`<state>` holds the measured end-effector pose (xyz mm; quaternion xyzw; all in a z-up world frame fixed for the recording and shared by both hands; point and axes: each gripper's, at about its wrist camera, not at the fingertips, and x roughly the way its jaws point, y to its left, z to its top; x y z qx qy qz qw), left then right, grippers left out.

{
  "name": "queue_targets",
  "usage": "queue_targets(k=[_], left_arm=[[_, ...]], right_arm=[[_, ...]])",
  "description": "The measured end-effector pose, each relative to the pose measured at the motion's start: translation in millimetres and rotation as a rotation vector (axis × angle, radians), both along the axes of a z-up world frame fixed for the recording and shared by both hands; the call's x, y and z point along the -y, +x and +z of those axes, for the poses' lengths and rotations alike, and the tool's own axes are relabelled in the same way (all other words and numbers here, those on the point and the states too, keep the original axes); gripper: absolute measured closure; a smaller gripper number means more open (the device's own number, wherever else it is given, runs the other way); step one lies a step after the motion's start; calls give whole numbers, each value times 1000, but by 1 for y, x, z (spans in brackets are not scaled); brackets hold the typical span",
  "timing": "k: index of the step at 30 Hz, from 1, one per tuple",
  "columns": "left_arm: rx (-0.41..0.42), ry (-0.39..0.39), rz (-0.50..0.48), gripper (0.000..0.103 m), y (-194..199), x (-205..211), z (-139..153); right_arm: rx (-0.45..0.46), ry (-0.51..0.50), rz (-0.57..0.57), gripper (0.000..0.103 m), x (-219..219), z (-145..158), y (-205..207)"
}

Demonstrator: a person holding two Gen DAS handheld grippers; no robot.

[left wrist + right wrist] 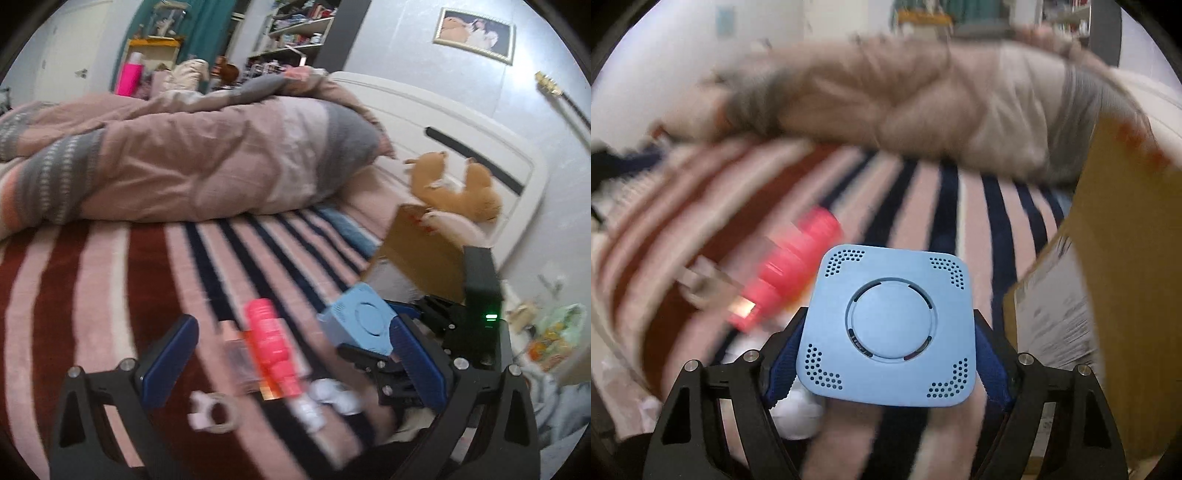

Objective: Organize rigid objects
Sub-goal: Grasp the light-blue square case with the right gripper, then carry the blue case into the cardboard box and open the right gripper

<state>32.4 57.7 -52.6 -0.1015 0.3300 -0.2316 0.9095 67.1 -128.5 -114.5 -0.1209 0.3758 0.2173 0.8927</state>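
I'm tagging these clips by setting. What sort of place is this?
Most likely a bedroom: a bed with a rumpled pink-and-grey duvet and white headboard, a plush toy against it, and cluttered shelves behind.

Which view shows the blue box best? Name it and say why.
The right wrist view: the blue box fills the centre, sharp, its top face and holes plain, clamped between the right gripper fingers. The left wrist view shows it smaller, from the side, partly hidden by a finger.

I can't read the motion-blurred pink bottle (786, 273); the cardboard box (1115, 295) runs off my right-wrist view.
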Motion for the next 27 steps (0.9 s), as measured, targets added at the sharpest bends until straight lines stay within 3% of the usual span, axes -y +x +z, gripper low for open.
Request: queue_targets(k=[4,6,8,11,16,19,24,27], left_arm=[[15,-84,-115,3,-2,29,28],[24,-107,-160,14,-1,49,44],[21,-131,-200,37,1,65,57],[38,-138,-254,60,3,94,77],[47,-94,-319,73,15,150,95],[52,-26,-356,73,26,190,96],[1,27,-399,72,53,240,85],[-58,87,-413,71,68,263,70]], right_arm=[[125,133,110,24,8,49,-30],[188,189,169,24,17,72,-45],[234,230,203,24,26,93,-54],[294,270,201,24,49,113,-62],[323,303,142,25,101,124,-57],[311,290,77,25,133,122,-43],[221,324,4,25,181,115,-22],[154,292,-35,25,196,104,-9]])
